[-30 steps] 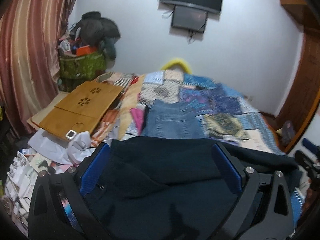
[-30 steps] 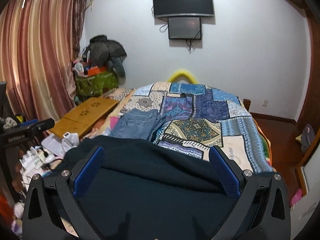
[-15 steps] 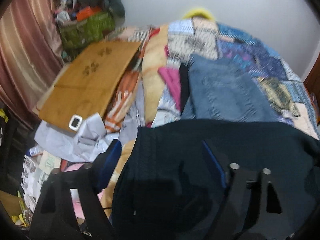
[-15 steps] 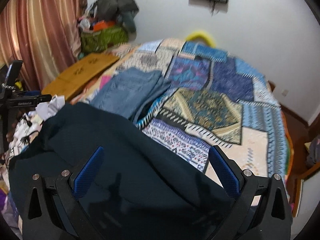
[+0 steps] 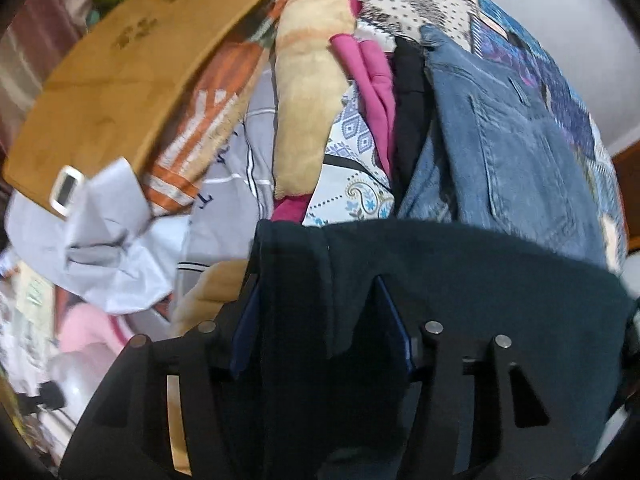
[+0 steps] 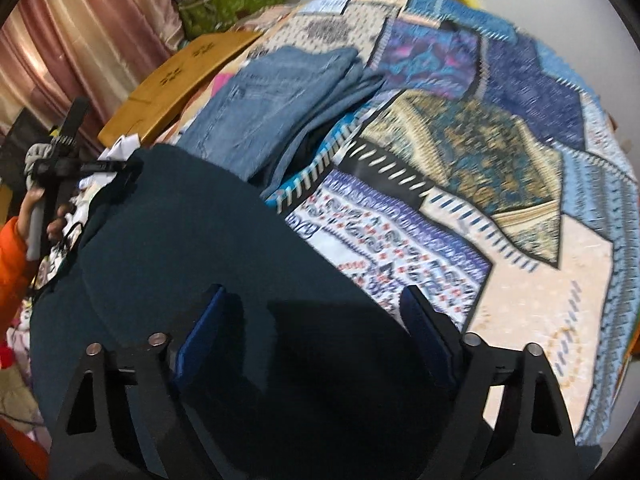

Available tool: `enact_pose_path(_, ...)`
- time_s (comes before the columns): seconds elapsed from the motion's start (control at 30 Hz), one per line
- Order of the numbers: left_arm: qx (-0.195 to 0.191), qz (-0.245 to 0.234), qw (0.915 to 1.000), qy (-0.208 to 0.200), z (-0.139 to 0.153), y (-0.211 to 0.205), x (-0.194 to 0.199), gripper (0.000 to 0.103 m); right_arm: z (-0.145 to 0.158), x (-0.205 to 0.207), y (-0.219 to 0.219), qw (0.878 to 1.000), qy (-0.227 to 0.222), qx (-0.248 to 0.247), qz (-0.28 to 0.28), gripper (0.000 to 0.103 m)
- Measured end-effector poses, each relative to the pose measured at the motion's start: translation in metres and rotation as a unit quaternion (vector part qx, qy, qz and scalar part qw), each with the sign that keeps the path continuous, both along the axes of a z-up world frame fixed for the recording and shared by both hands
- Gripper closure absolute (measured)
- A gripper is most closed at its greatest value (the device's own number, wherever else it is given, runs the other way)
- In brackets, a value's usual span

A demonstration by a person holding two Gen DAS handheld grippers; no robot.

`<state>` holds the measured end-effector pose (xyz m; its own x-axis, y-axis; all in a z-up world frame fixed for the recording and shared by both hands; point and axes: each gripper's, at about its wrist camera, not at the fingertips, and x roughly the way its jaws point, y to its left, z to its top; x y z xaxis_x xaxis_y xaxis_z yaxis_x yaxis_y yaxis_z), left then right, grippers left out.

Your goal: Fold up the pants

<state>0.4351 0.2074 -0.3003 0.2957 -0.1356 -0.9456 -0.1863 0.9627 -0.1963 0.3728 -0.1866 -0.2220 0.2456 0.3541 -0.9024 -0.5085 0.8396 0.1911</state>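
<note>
Patchwork bed [image 6: 500,152] below, dark pants [image 6: 208,240] held up between both grippers.
Left gripper [image 5: 320,312] fingers pinch an edge; right gripper [image 6: 316,316] fingers look wider, grip uncertain; next, lower flat.

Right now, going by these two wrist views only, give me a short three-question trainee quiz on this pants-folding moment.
1. True or false: the dark pants lie across both the left gripper and the right gripper.
2. Multiple choice: what lies just beyond the dark pants on the patchwork bedspread? A) a towel B) blue jeans C) a pillow
3. Fill in: the left gripper's fingers stand ______ together than the right gripper's fingers.

Key: 1 true; 2 B; 3 closer.
</note>
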Motion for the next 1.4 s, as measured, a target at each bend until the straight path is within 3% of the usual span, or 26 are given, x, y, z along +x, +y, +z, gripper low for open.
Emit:
enact_pose_path(0.07, -0.017, 0.012, 0.9998, -0.005, -0.001, 0.006, 0.004, 0.048, -0.007, 0.001, 0.003, 1.0, 0.016, 0.006, 0.005, 0.03)
enact_pose_path(0.17, -0.024, 0.022, 0.9994, -0.012, 0.0, 0.011, 0.008, 0.064, -0.01, 0.001, 0.003, 0.999, 0.031, 0.031, 0.002, 0.046)
enact_pose_path(0.23, -0.039, 0.03, 0.9987, -0.011, 0.0, 0.013, 0.008, 0.078, -0.01, 0.001, 0.003, 0.998, 0.037, 0.047, 0.002, 0.064)
enact_pose_path(0.27, -0.039, 0.032, 0.9987, -0.01, 0.001, 0.013, 0.008, 0.095, -0.011, 0.0, 0.003, 0.998, 0.038, 0.051, 0.001, 0.067)
enact_pose_path(0.33, -0.03, 0.035, 0.9988, -0.014, 0.008, 0.014, 0.006, 0.095, -0.008, -0.001, 0.004, 0.998, 0.032, 0.056, 0.0, 0.084)
enact_pose_path(0.4, -0.01, 0.034, 0.9988, -0.035, 0.022, 0.013, 0.003, 0.095, -0.001, -0.004, 0.007, 0.999, 0.012, 0.05, 0.001, 0.09)
enact_pose_path(0.63, 0.041, 0.033, 0.9874, -0.149, 0.112, 0.007, -0.008, 0.095, 0.047, -0.002, 0.007, 0.994, -0.099, 0.029, -0.02, 0.093)
enact_pose_path(0.8, 0.034, 0.018, 0.9813, -0.188, 0.155, 0.005, -0.027, 0.095, 0.073, -0.012, 0.004, 0.991, -0.123, 0.042, -0.025, 0.093)
enact_pose_path(1.17, 0.045, -0.008, 0.9816, -0.185, 0.166, -0.002, -0.118, 0.095, 0.073, -0.085, 0.009, 0.993, -0.109, 0.046, 0.0, 0.093)
enact_pose_path(1.4, 0.048, -0.009, 0.9841, -0.171, 0.157, -0.004, -0.168, 0.093, 0.056, -0.128, 0.01, 0.994, -0.097, 0.043, 0.002, 0.093)
